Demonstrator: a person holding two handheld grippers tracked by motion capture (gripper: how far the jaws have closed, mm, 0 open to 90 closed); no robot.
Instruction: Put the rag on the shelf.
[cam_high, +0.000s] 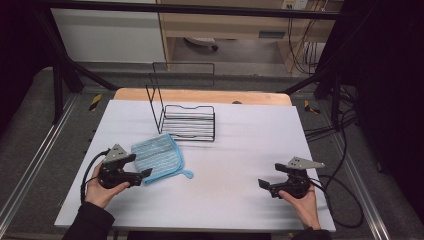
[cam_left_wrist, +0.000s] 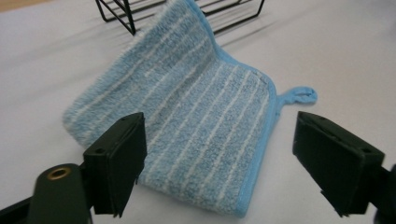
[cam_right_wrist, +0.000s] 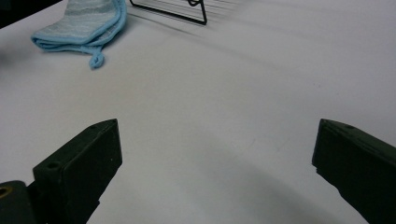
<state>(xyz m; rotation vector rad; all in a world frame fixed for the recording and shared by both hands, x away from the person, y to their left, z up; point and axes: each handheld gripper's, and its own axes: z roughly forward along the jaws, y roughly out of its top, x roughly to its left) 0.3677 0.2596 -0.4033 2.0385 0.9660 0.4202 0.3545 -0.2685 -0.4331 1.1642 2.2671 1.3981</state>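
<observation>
Nearest the camera, two hand-held black grippers are seen close to the near edge of the white foam-covered surface (cam_high: 240, 150). On the left gripper (cam_high: 145, 176) the fingers (cam_left_wrist: 119, 163) are spread wide apart, just short of the folded blue striped terry cloth (cam_left_wrist: 187, 126), nothing being gripped or touched. On the right gripper (cam_high: 261, 185), by the near right corner, the fingers (cam_right_wrist: 84, 163) are likewise held apart over bare surface. A black wire rack (cam_high: 187, 122) is set behind the cloth, toward the far edge.
</observation>
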